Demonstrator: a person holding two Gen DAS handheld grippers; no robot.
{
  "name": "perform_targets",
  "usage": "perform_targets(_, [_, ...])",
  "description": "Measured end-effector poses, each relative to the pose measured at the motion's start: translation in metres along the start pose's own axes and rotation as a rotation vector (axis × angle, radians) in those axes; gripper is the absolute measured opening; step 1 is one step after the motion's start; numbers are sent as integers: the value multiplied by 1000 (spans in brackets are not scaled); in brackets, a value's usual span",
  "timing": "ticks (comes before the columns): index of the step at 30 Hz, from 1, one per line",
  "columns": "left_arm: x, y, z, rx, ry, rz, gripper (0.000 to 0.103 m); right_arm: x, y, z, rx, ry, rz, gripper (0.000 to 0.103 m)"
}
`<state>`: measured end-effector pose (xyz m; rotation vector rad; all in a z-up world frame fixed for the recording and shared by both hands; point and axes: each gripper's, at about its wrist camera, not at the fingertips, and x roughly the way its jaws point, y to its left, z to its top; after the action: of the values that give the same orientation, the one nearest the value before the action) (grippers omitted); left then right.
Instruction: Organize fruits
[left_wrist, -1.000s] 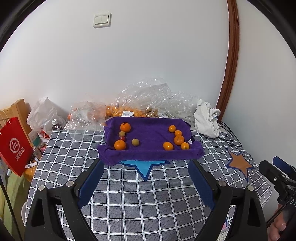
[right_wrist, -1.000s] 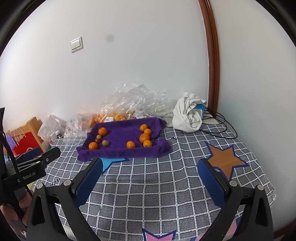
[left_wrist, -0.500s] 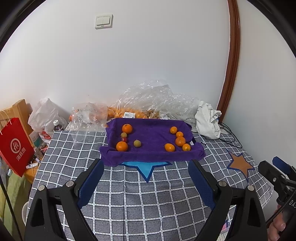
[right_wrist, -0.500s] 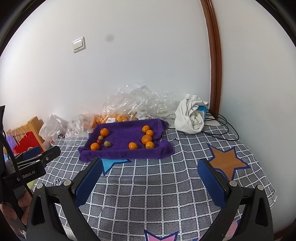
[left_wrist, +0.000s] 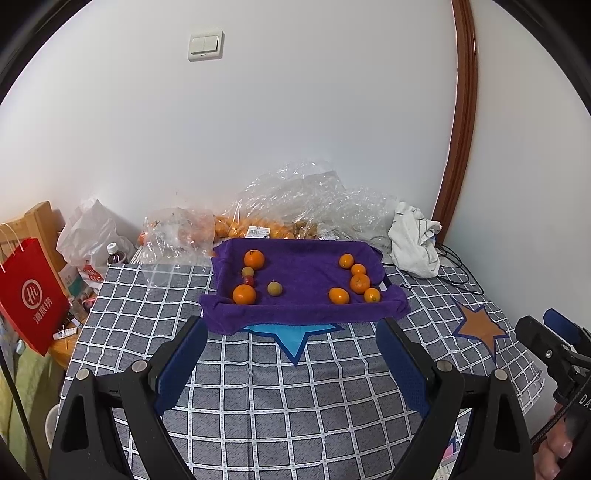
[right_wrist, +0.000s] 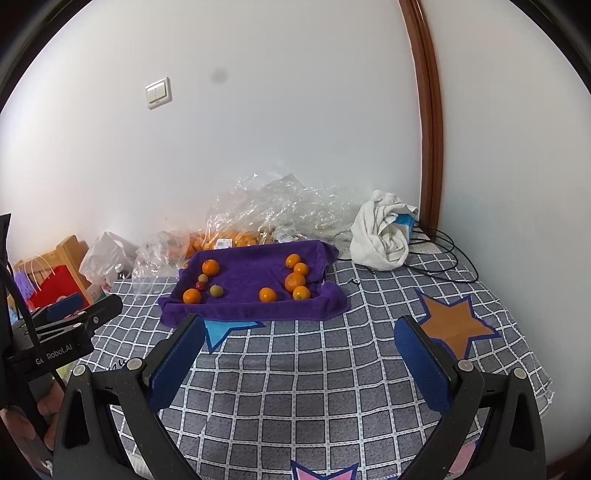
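Two tools, left tool (left_wrist: 291, 332) and right tool (right_wrist: 299, 332), I hold spread and empty above the worktop (left_wrist: 295, 387); oranges (left_wrist: 356, 282) lie on the purple towel (left_wrist: 306, 273) near its far edge.

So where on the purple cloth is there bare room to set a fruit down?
The middle of the purple cloth is bare, bordered left by the mixed group around the greenish fruit and right by the orange cluster. Both ends are crowded. The checked tablecloth in front of the blue star is also bare.
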<state>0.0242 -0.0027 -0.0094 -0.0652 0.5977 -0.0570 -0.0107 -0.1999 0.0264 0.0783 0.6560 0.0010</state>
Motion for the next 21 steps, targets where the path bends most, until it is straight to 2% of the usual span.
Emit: perform_targets(21, [4, 8, -1, -23, 8, 0, 93, 0, 4, -3, -8, -3, 6, 101])
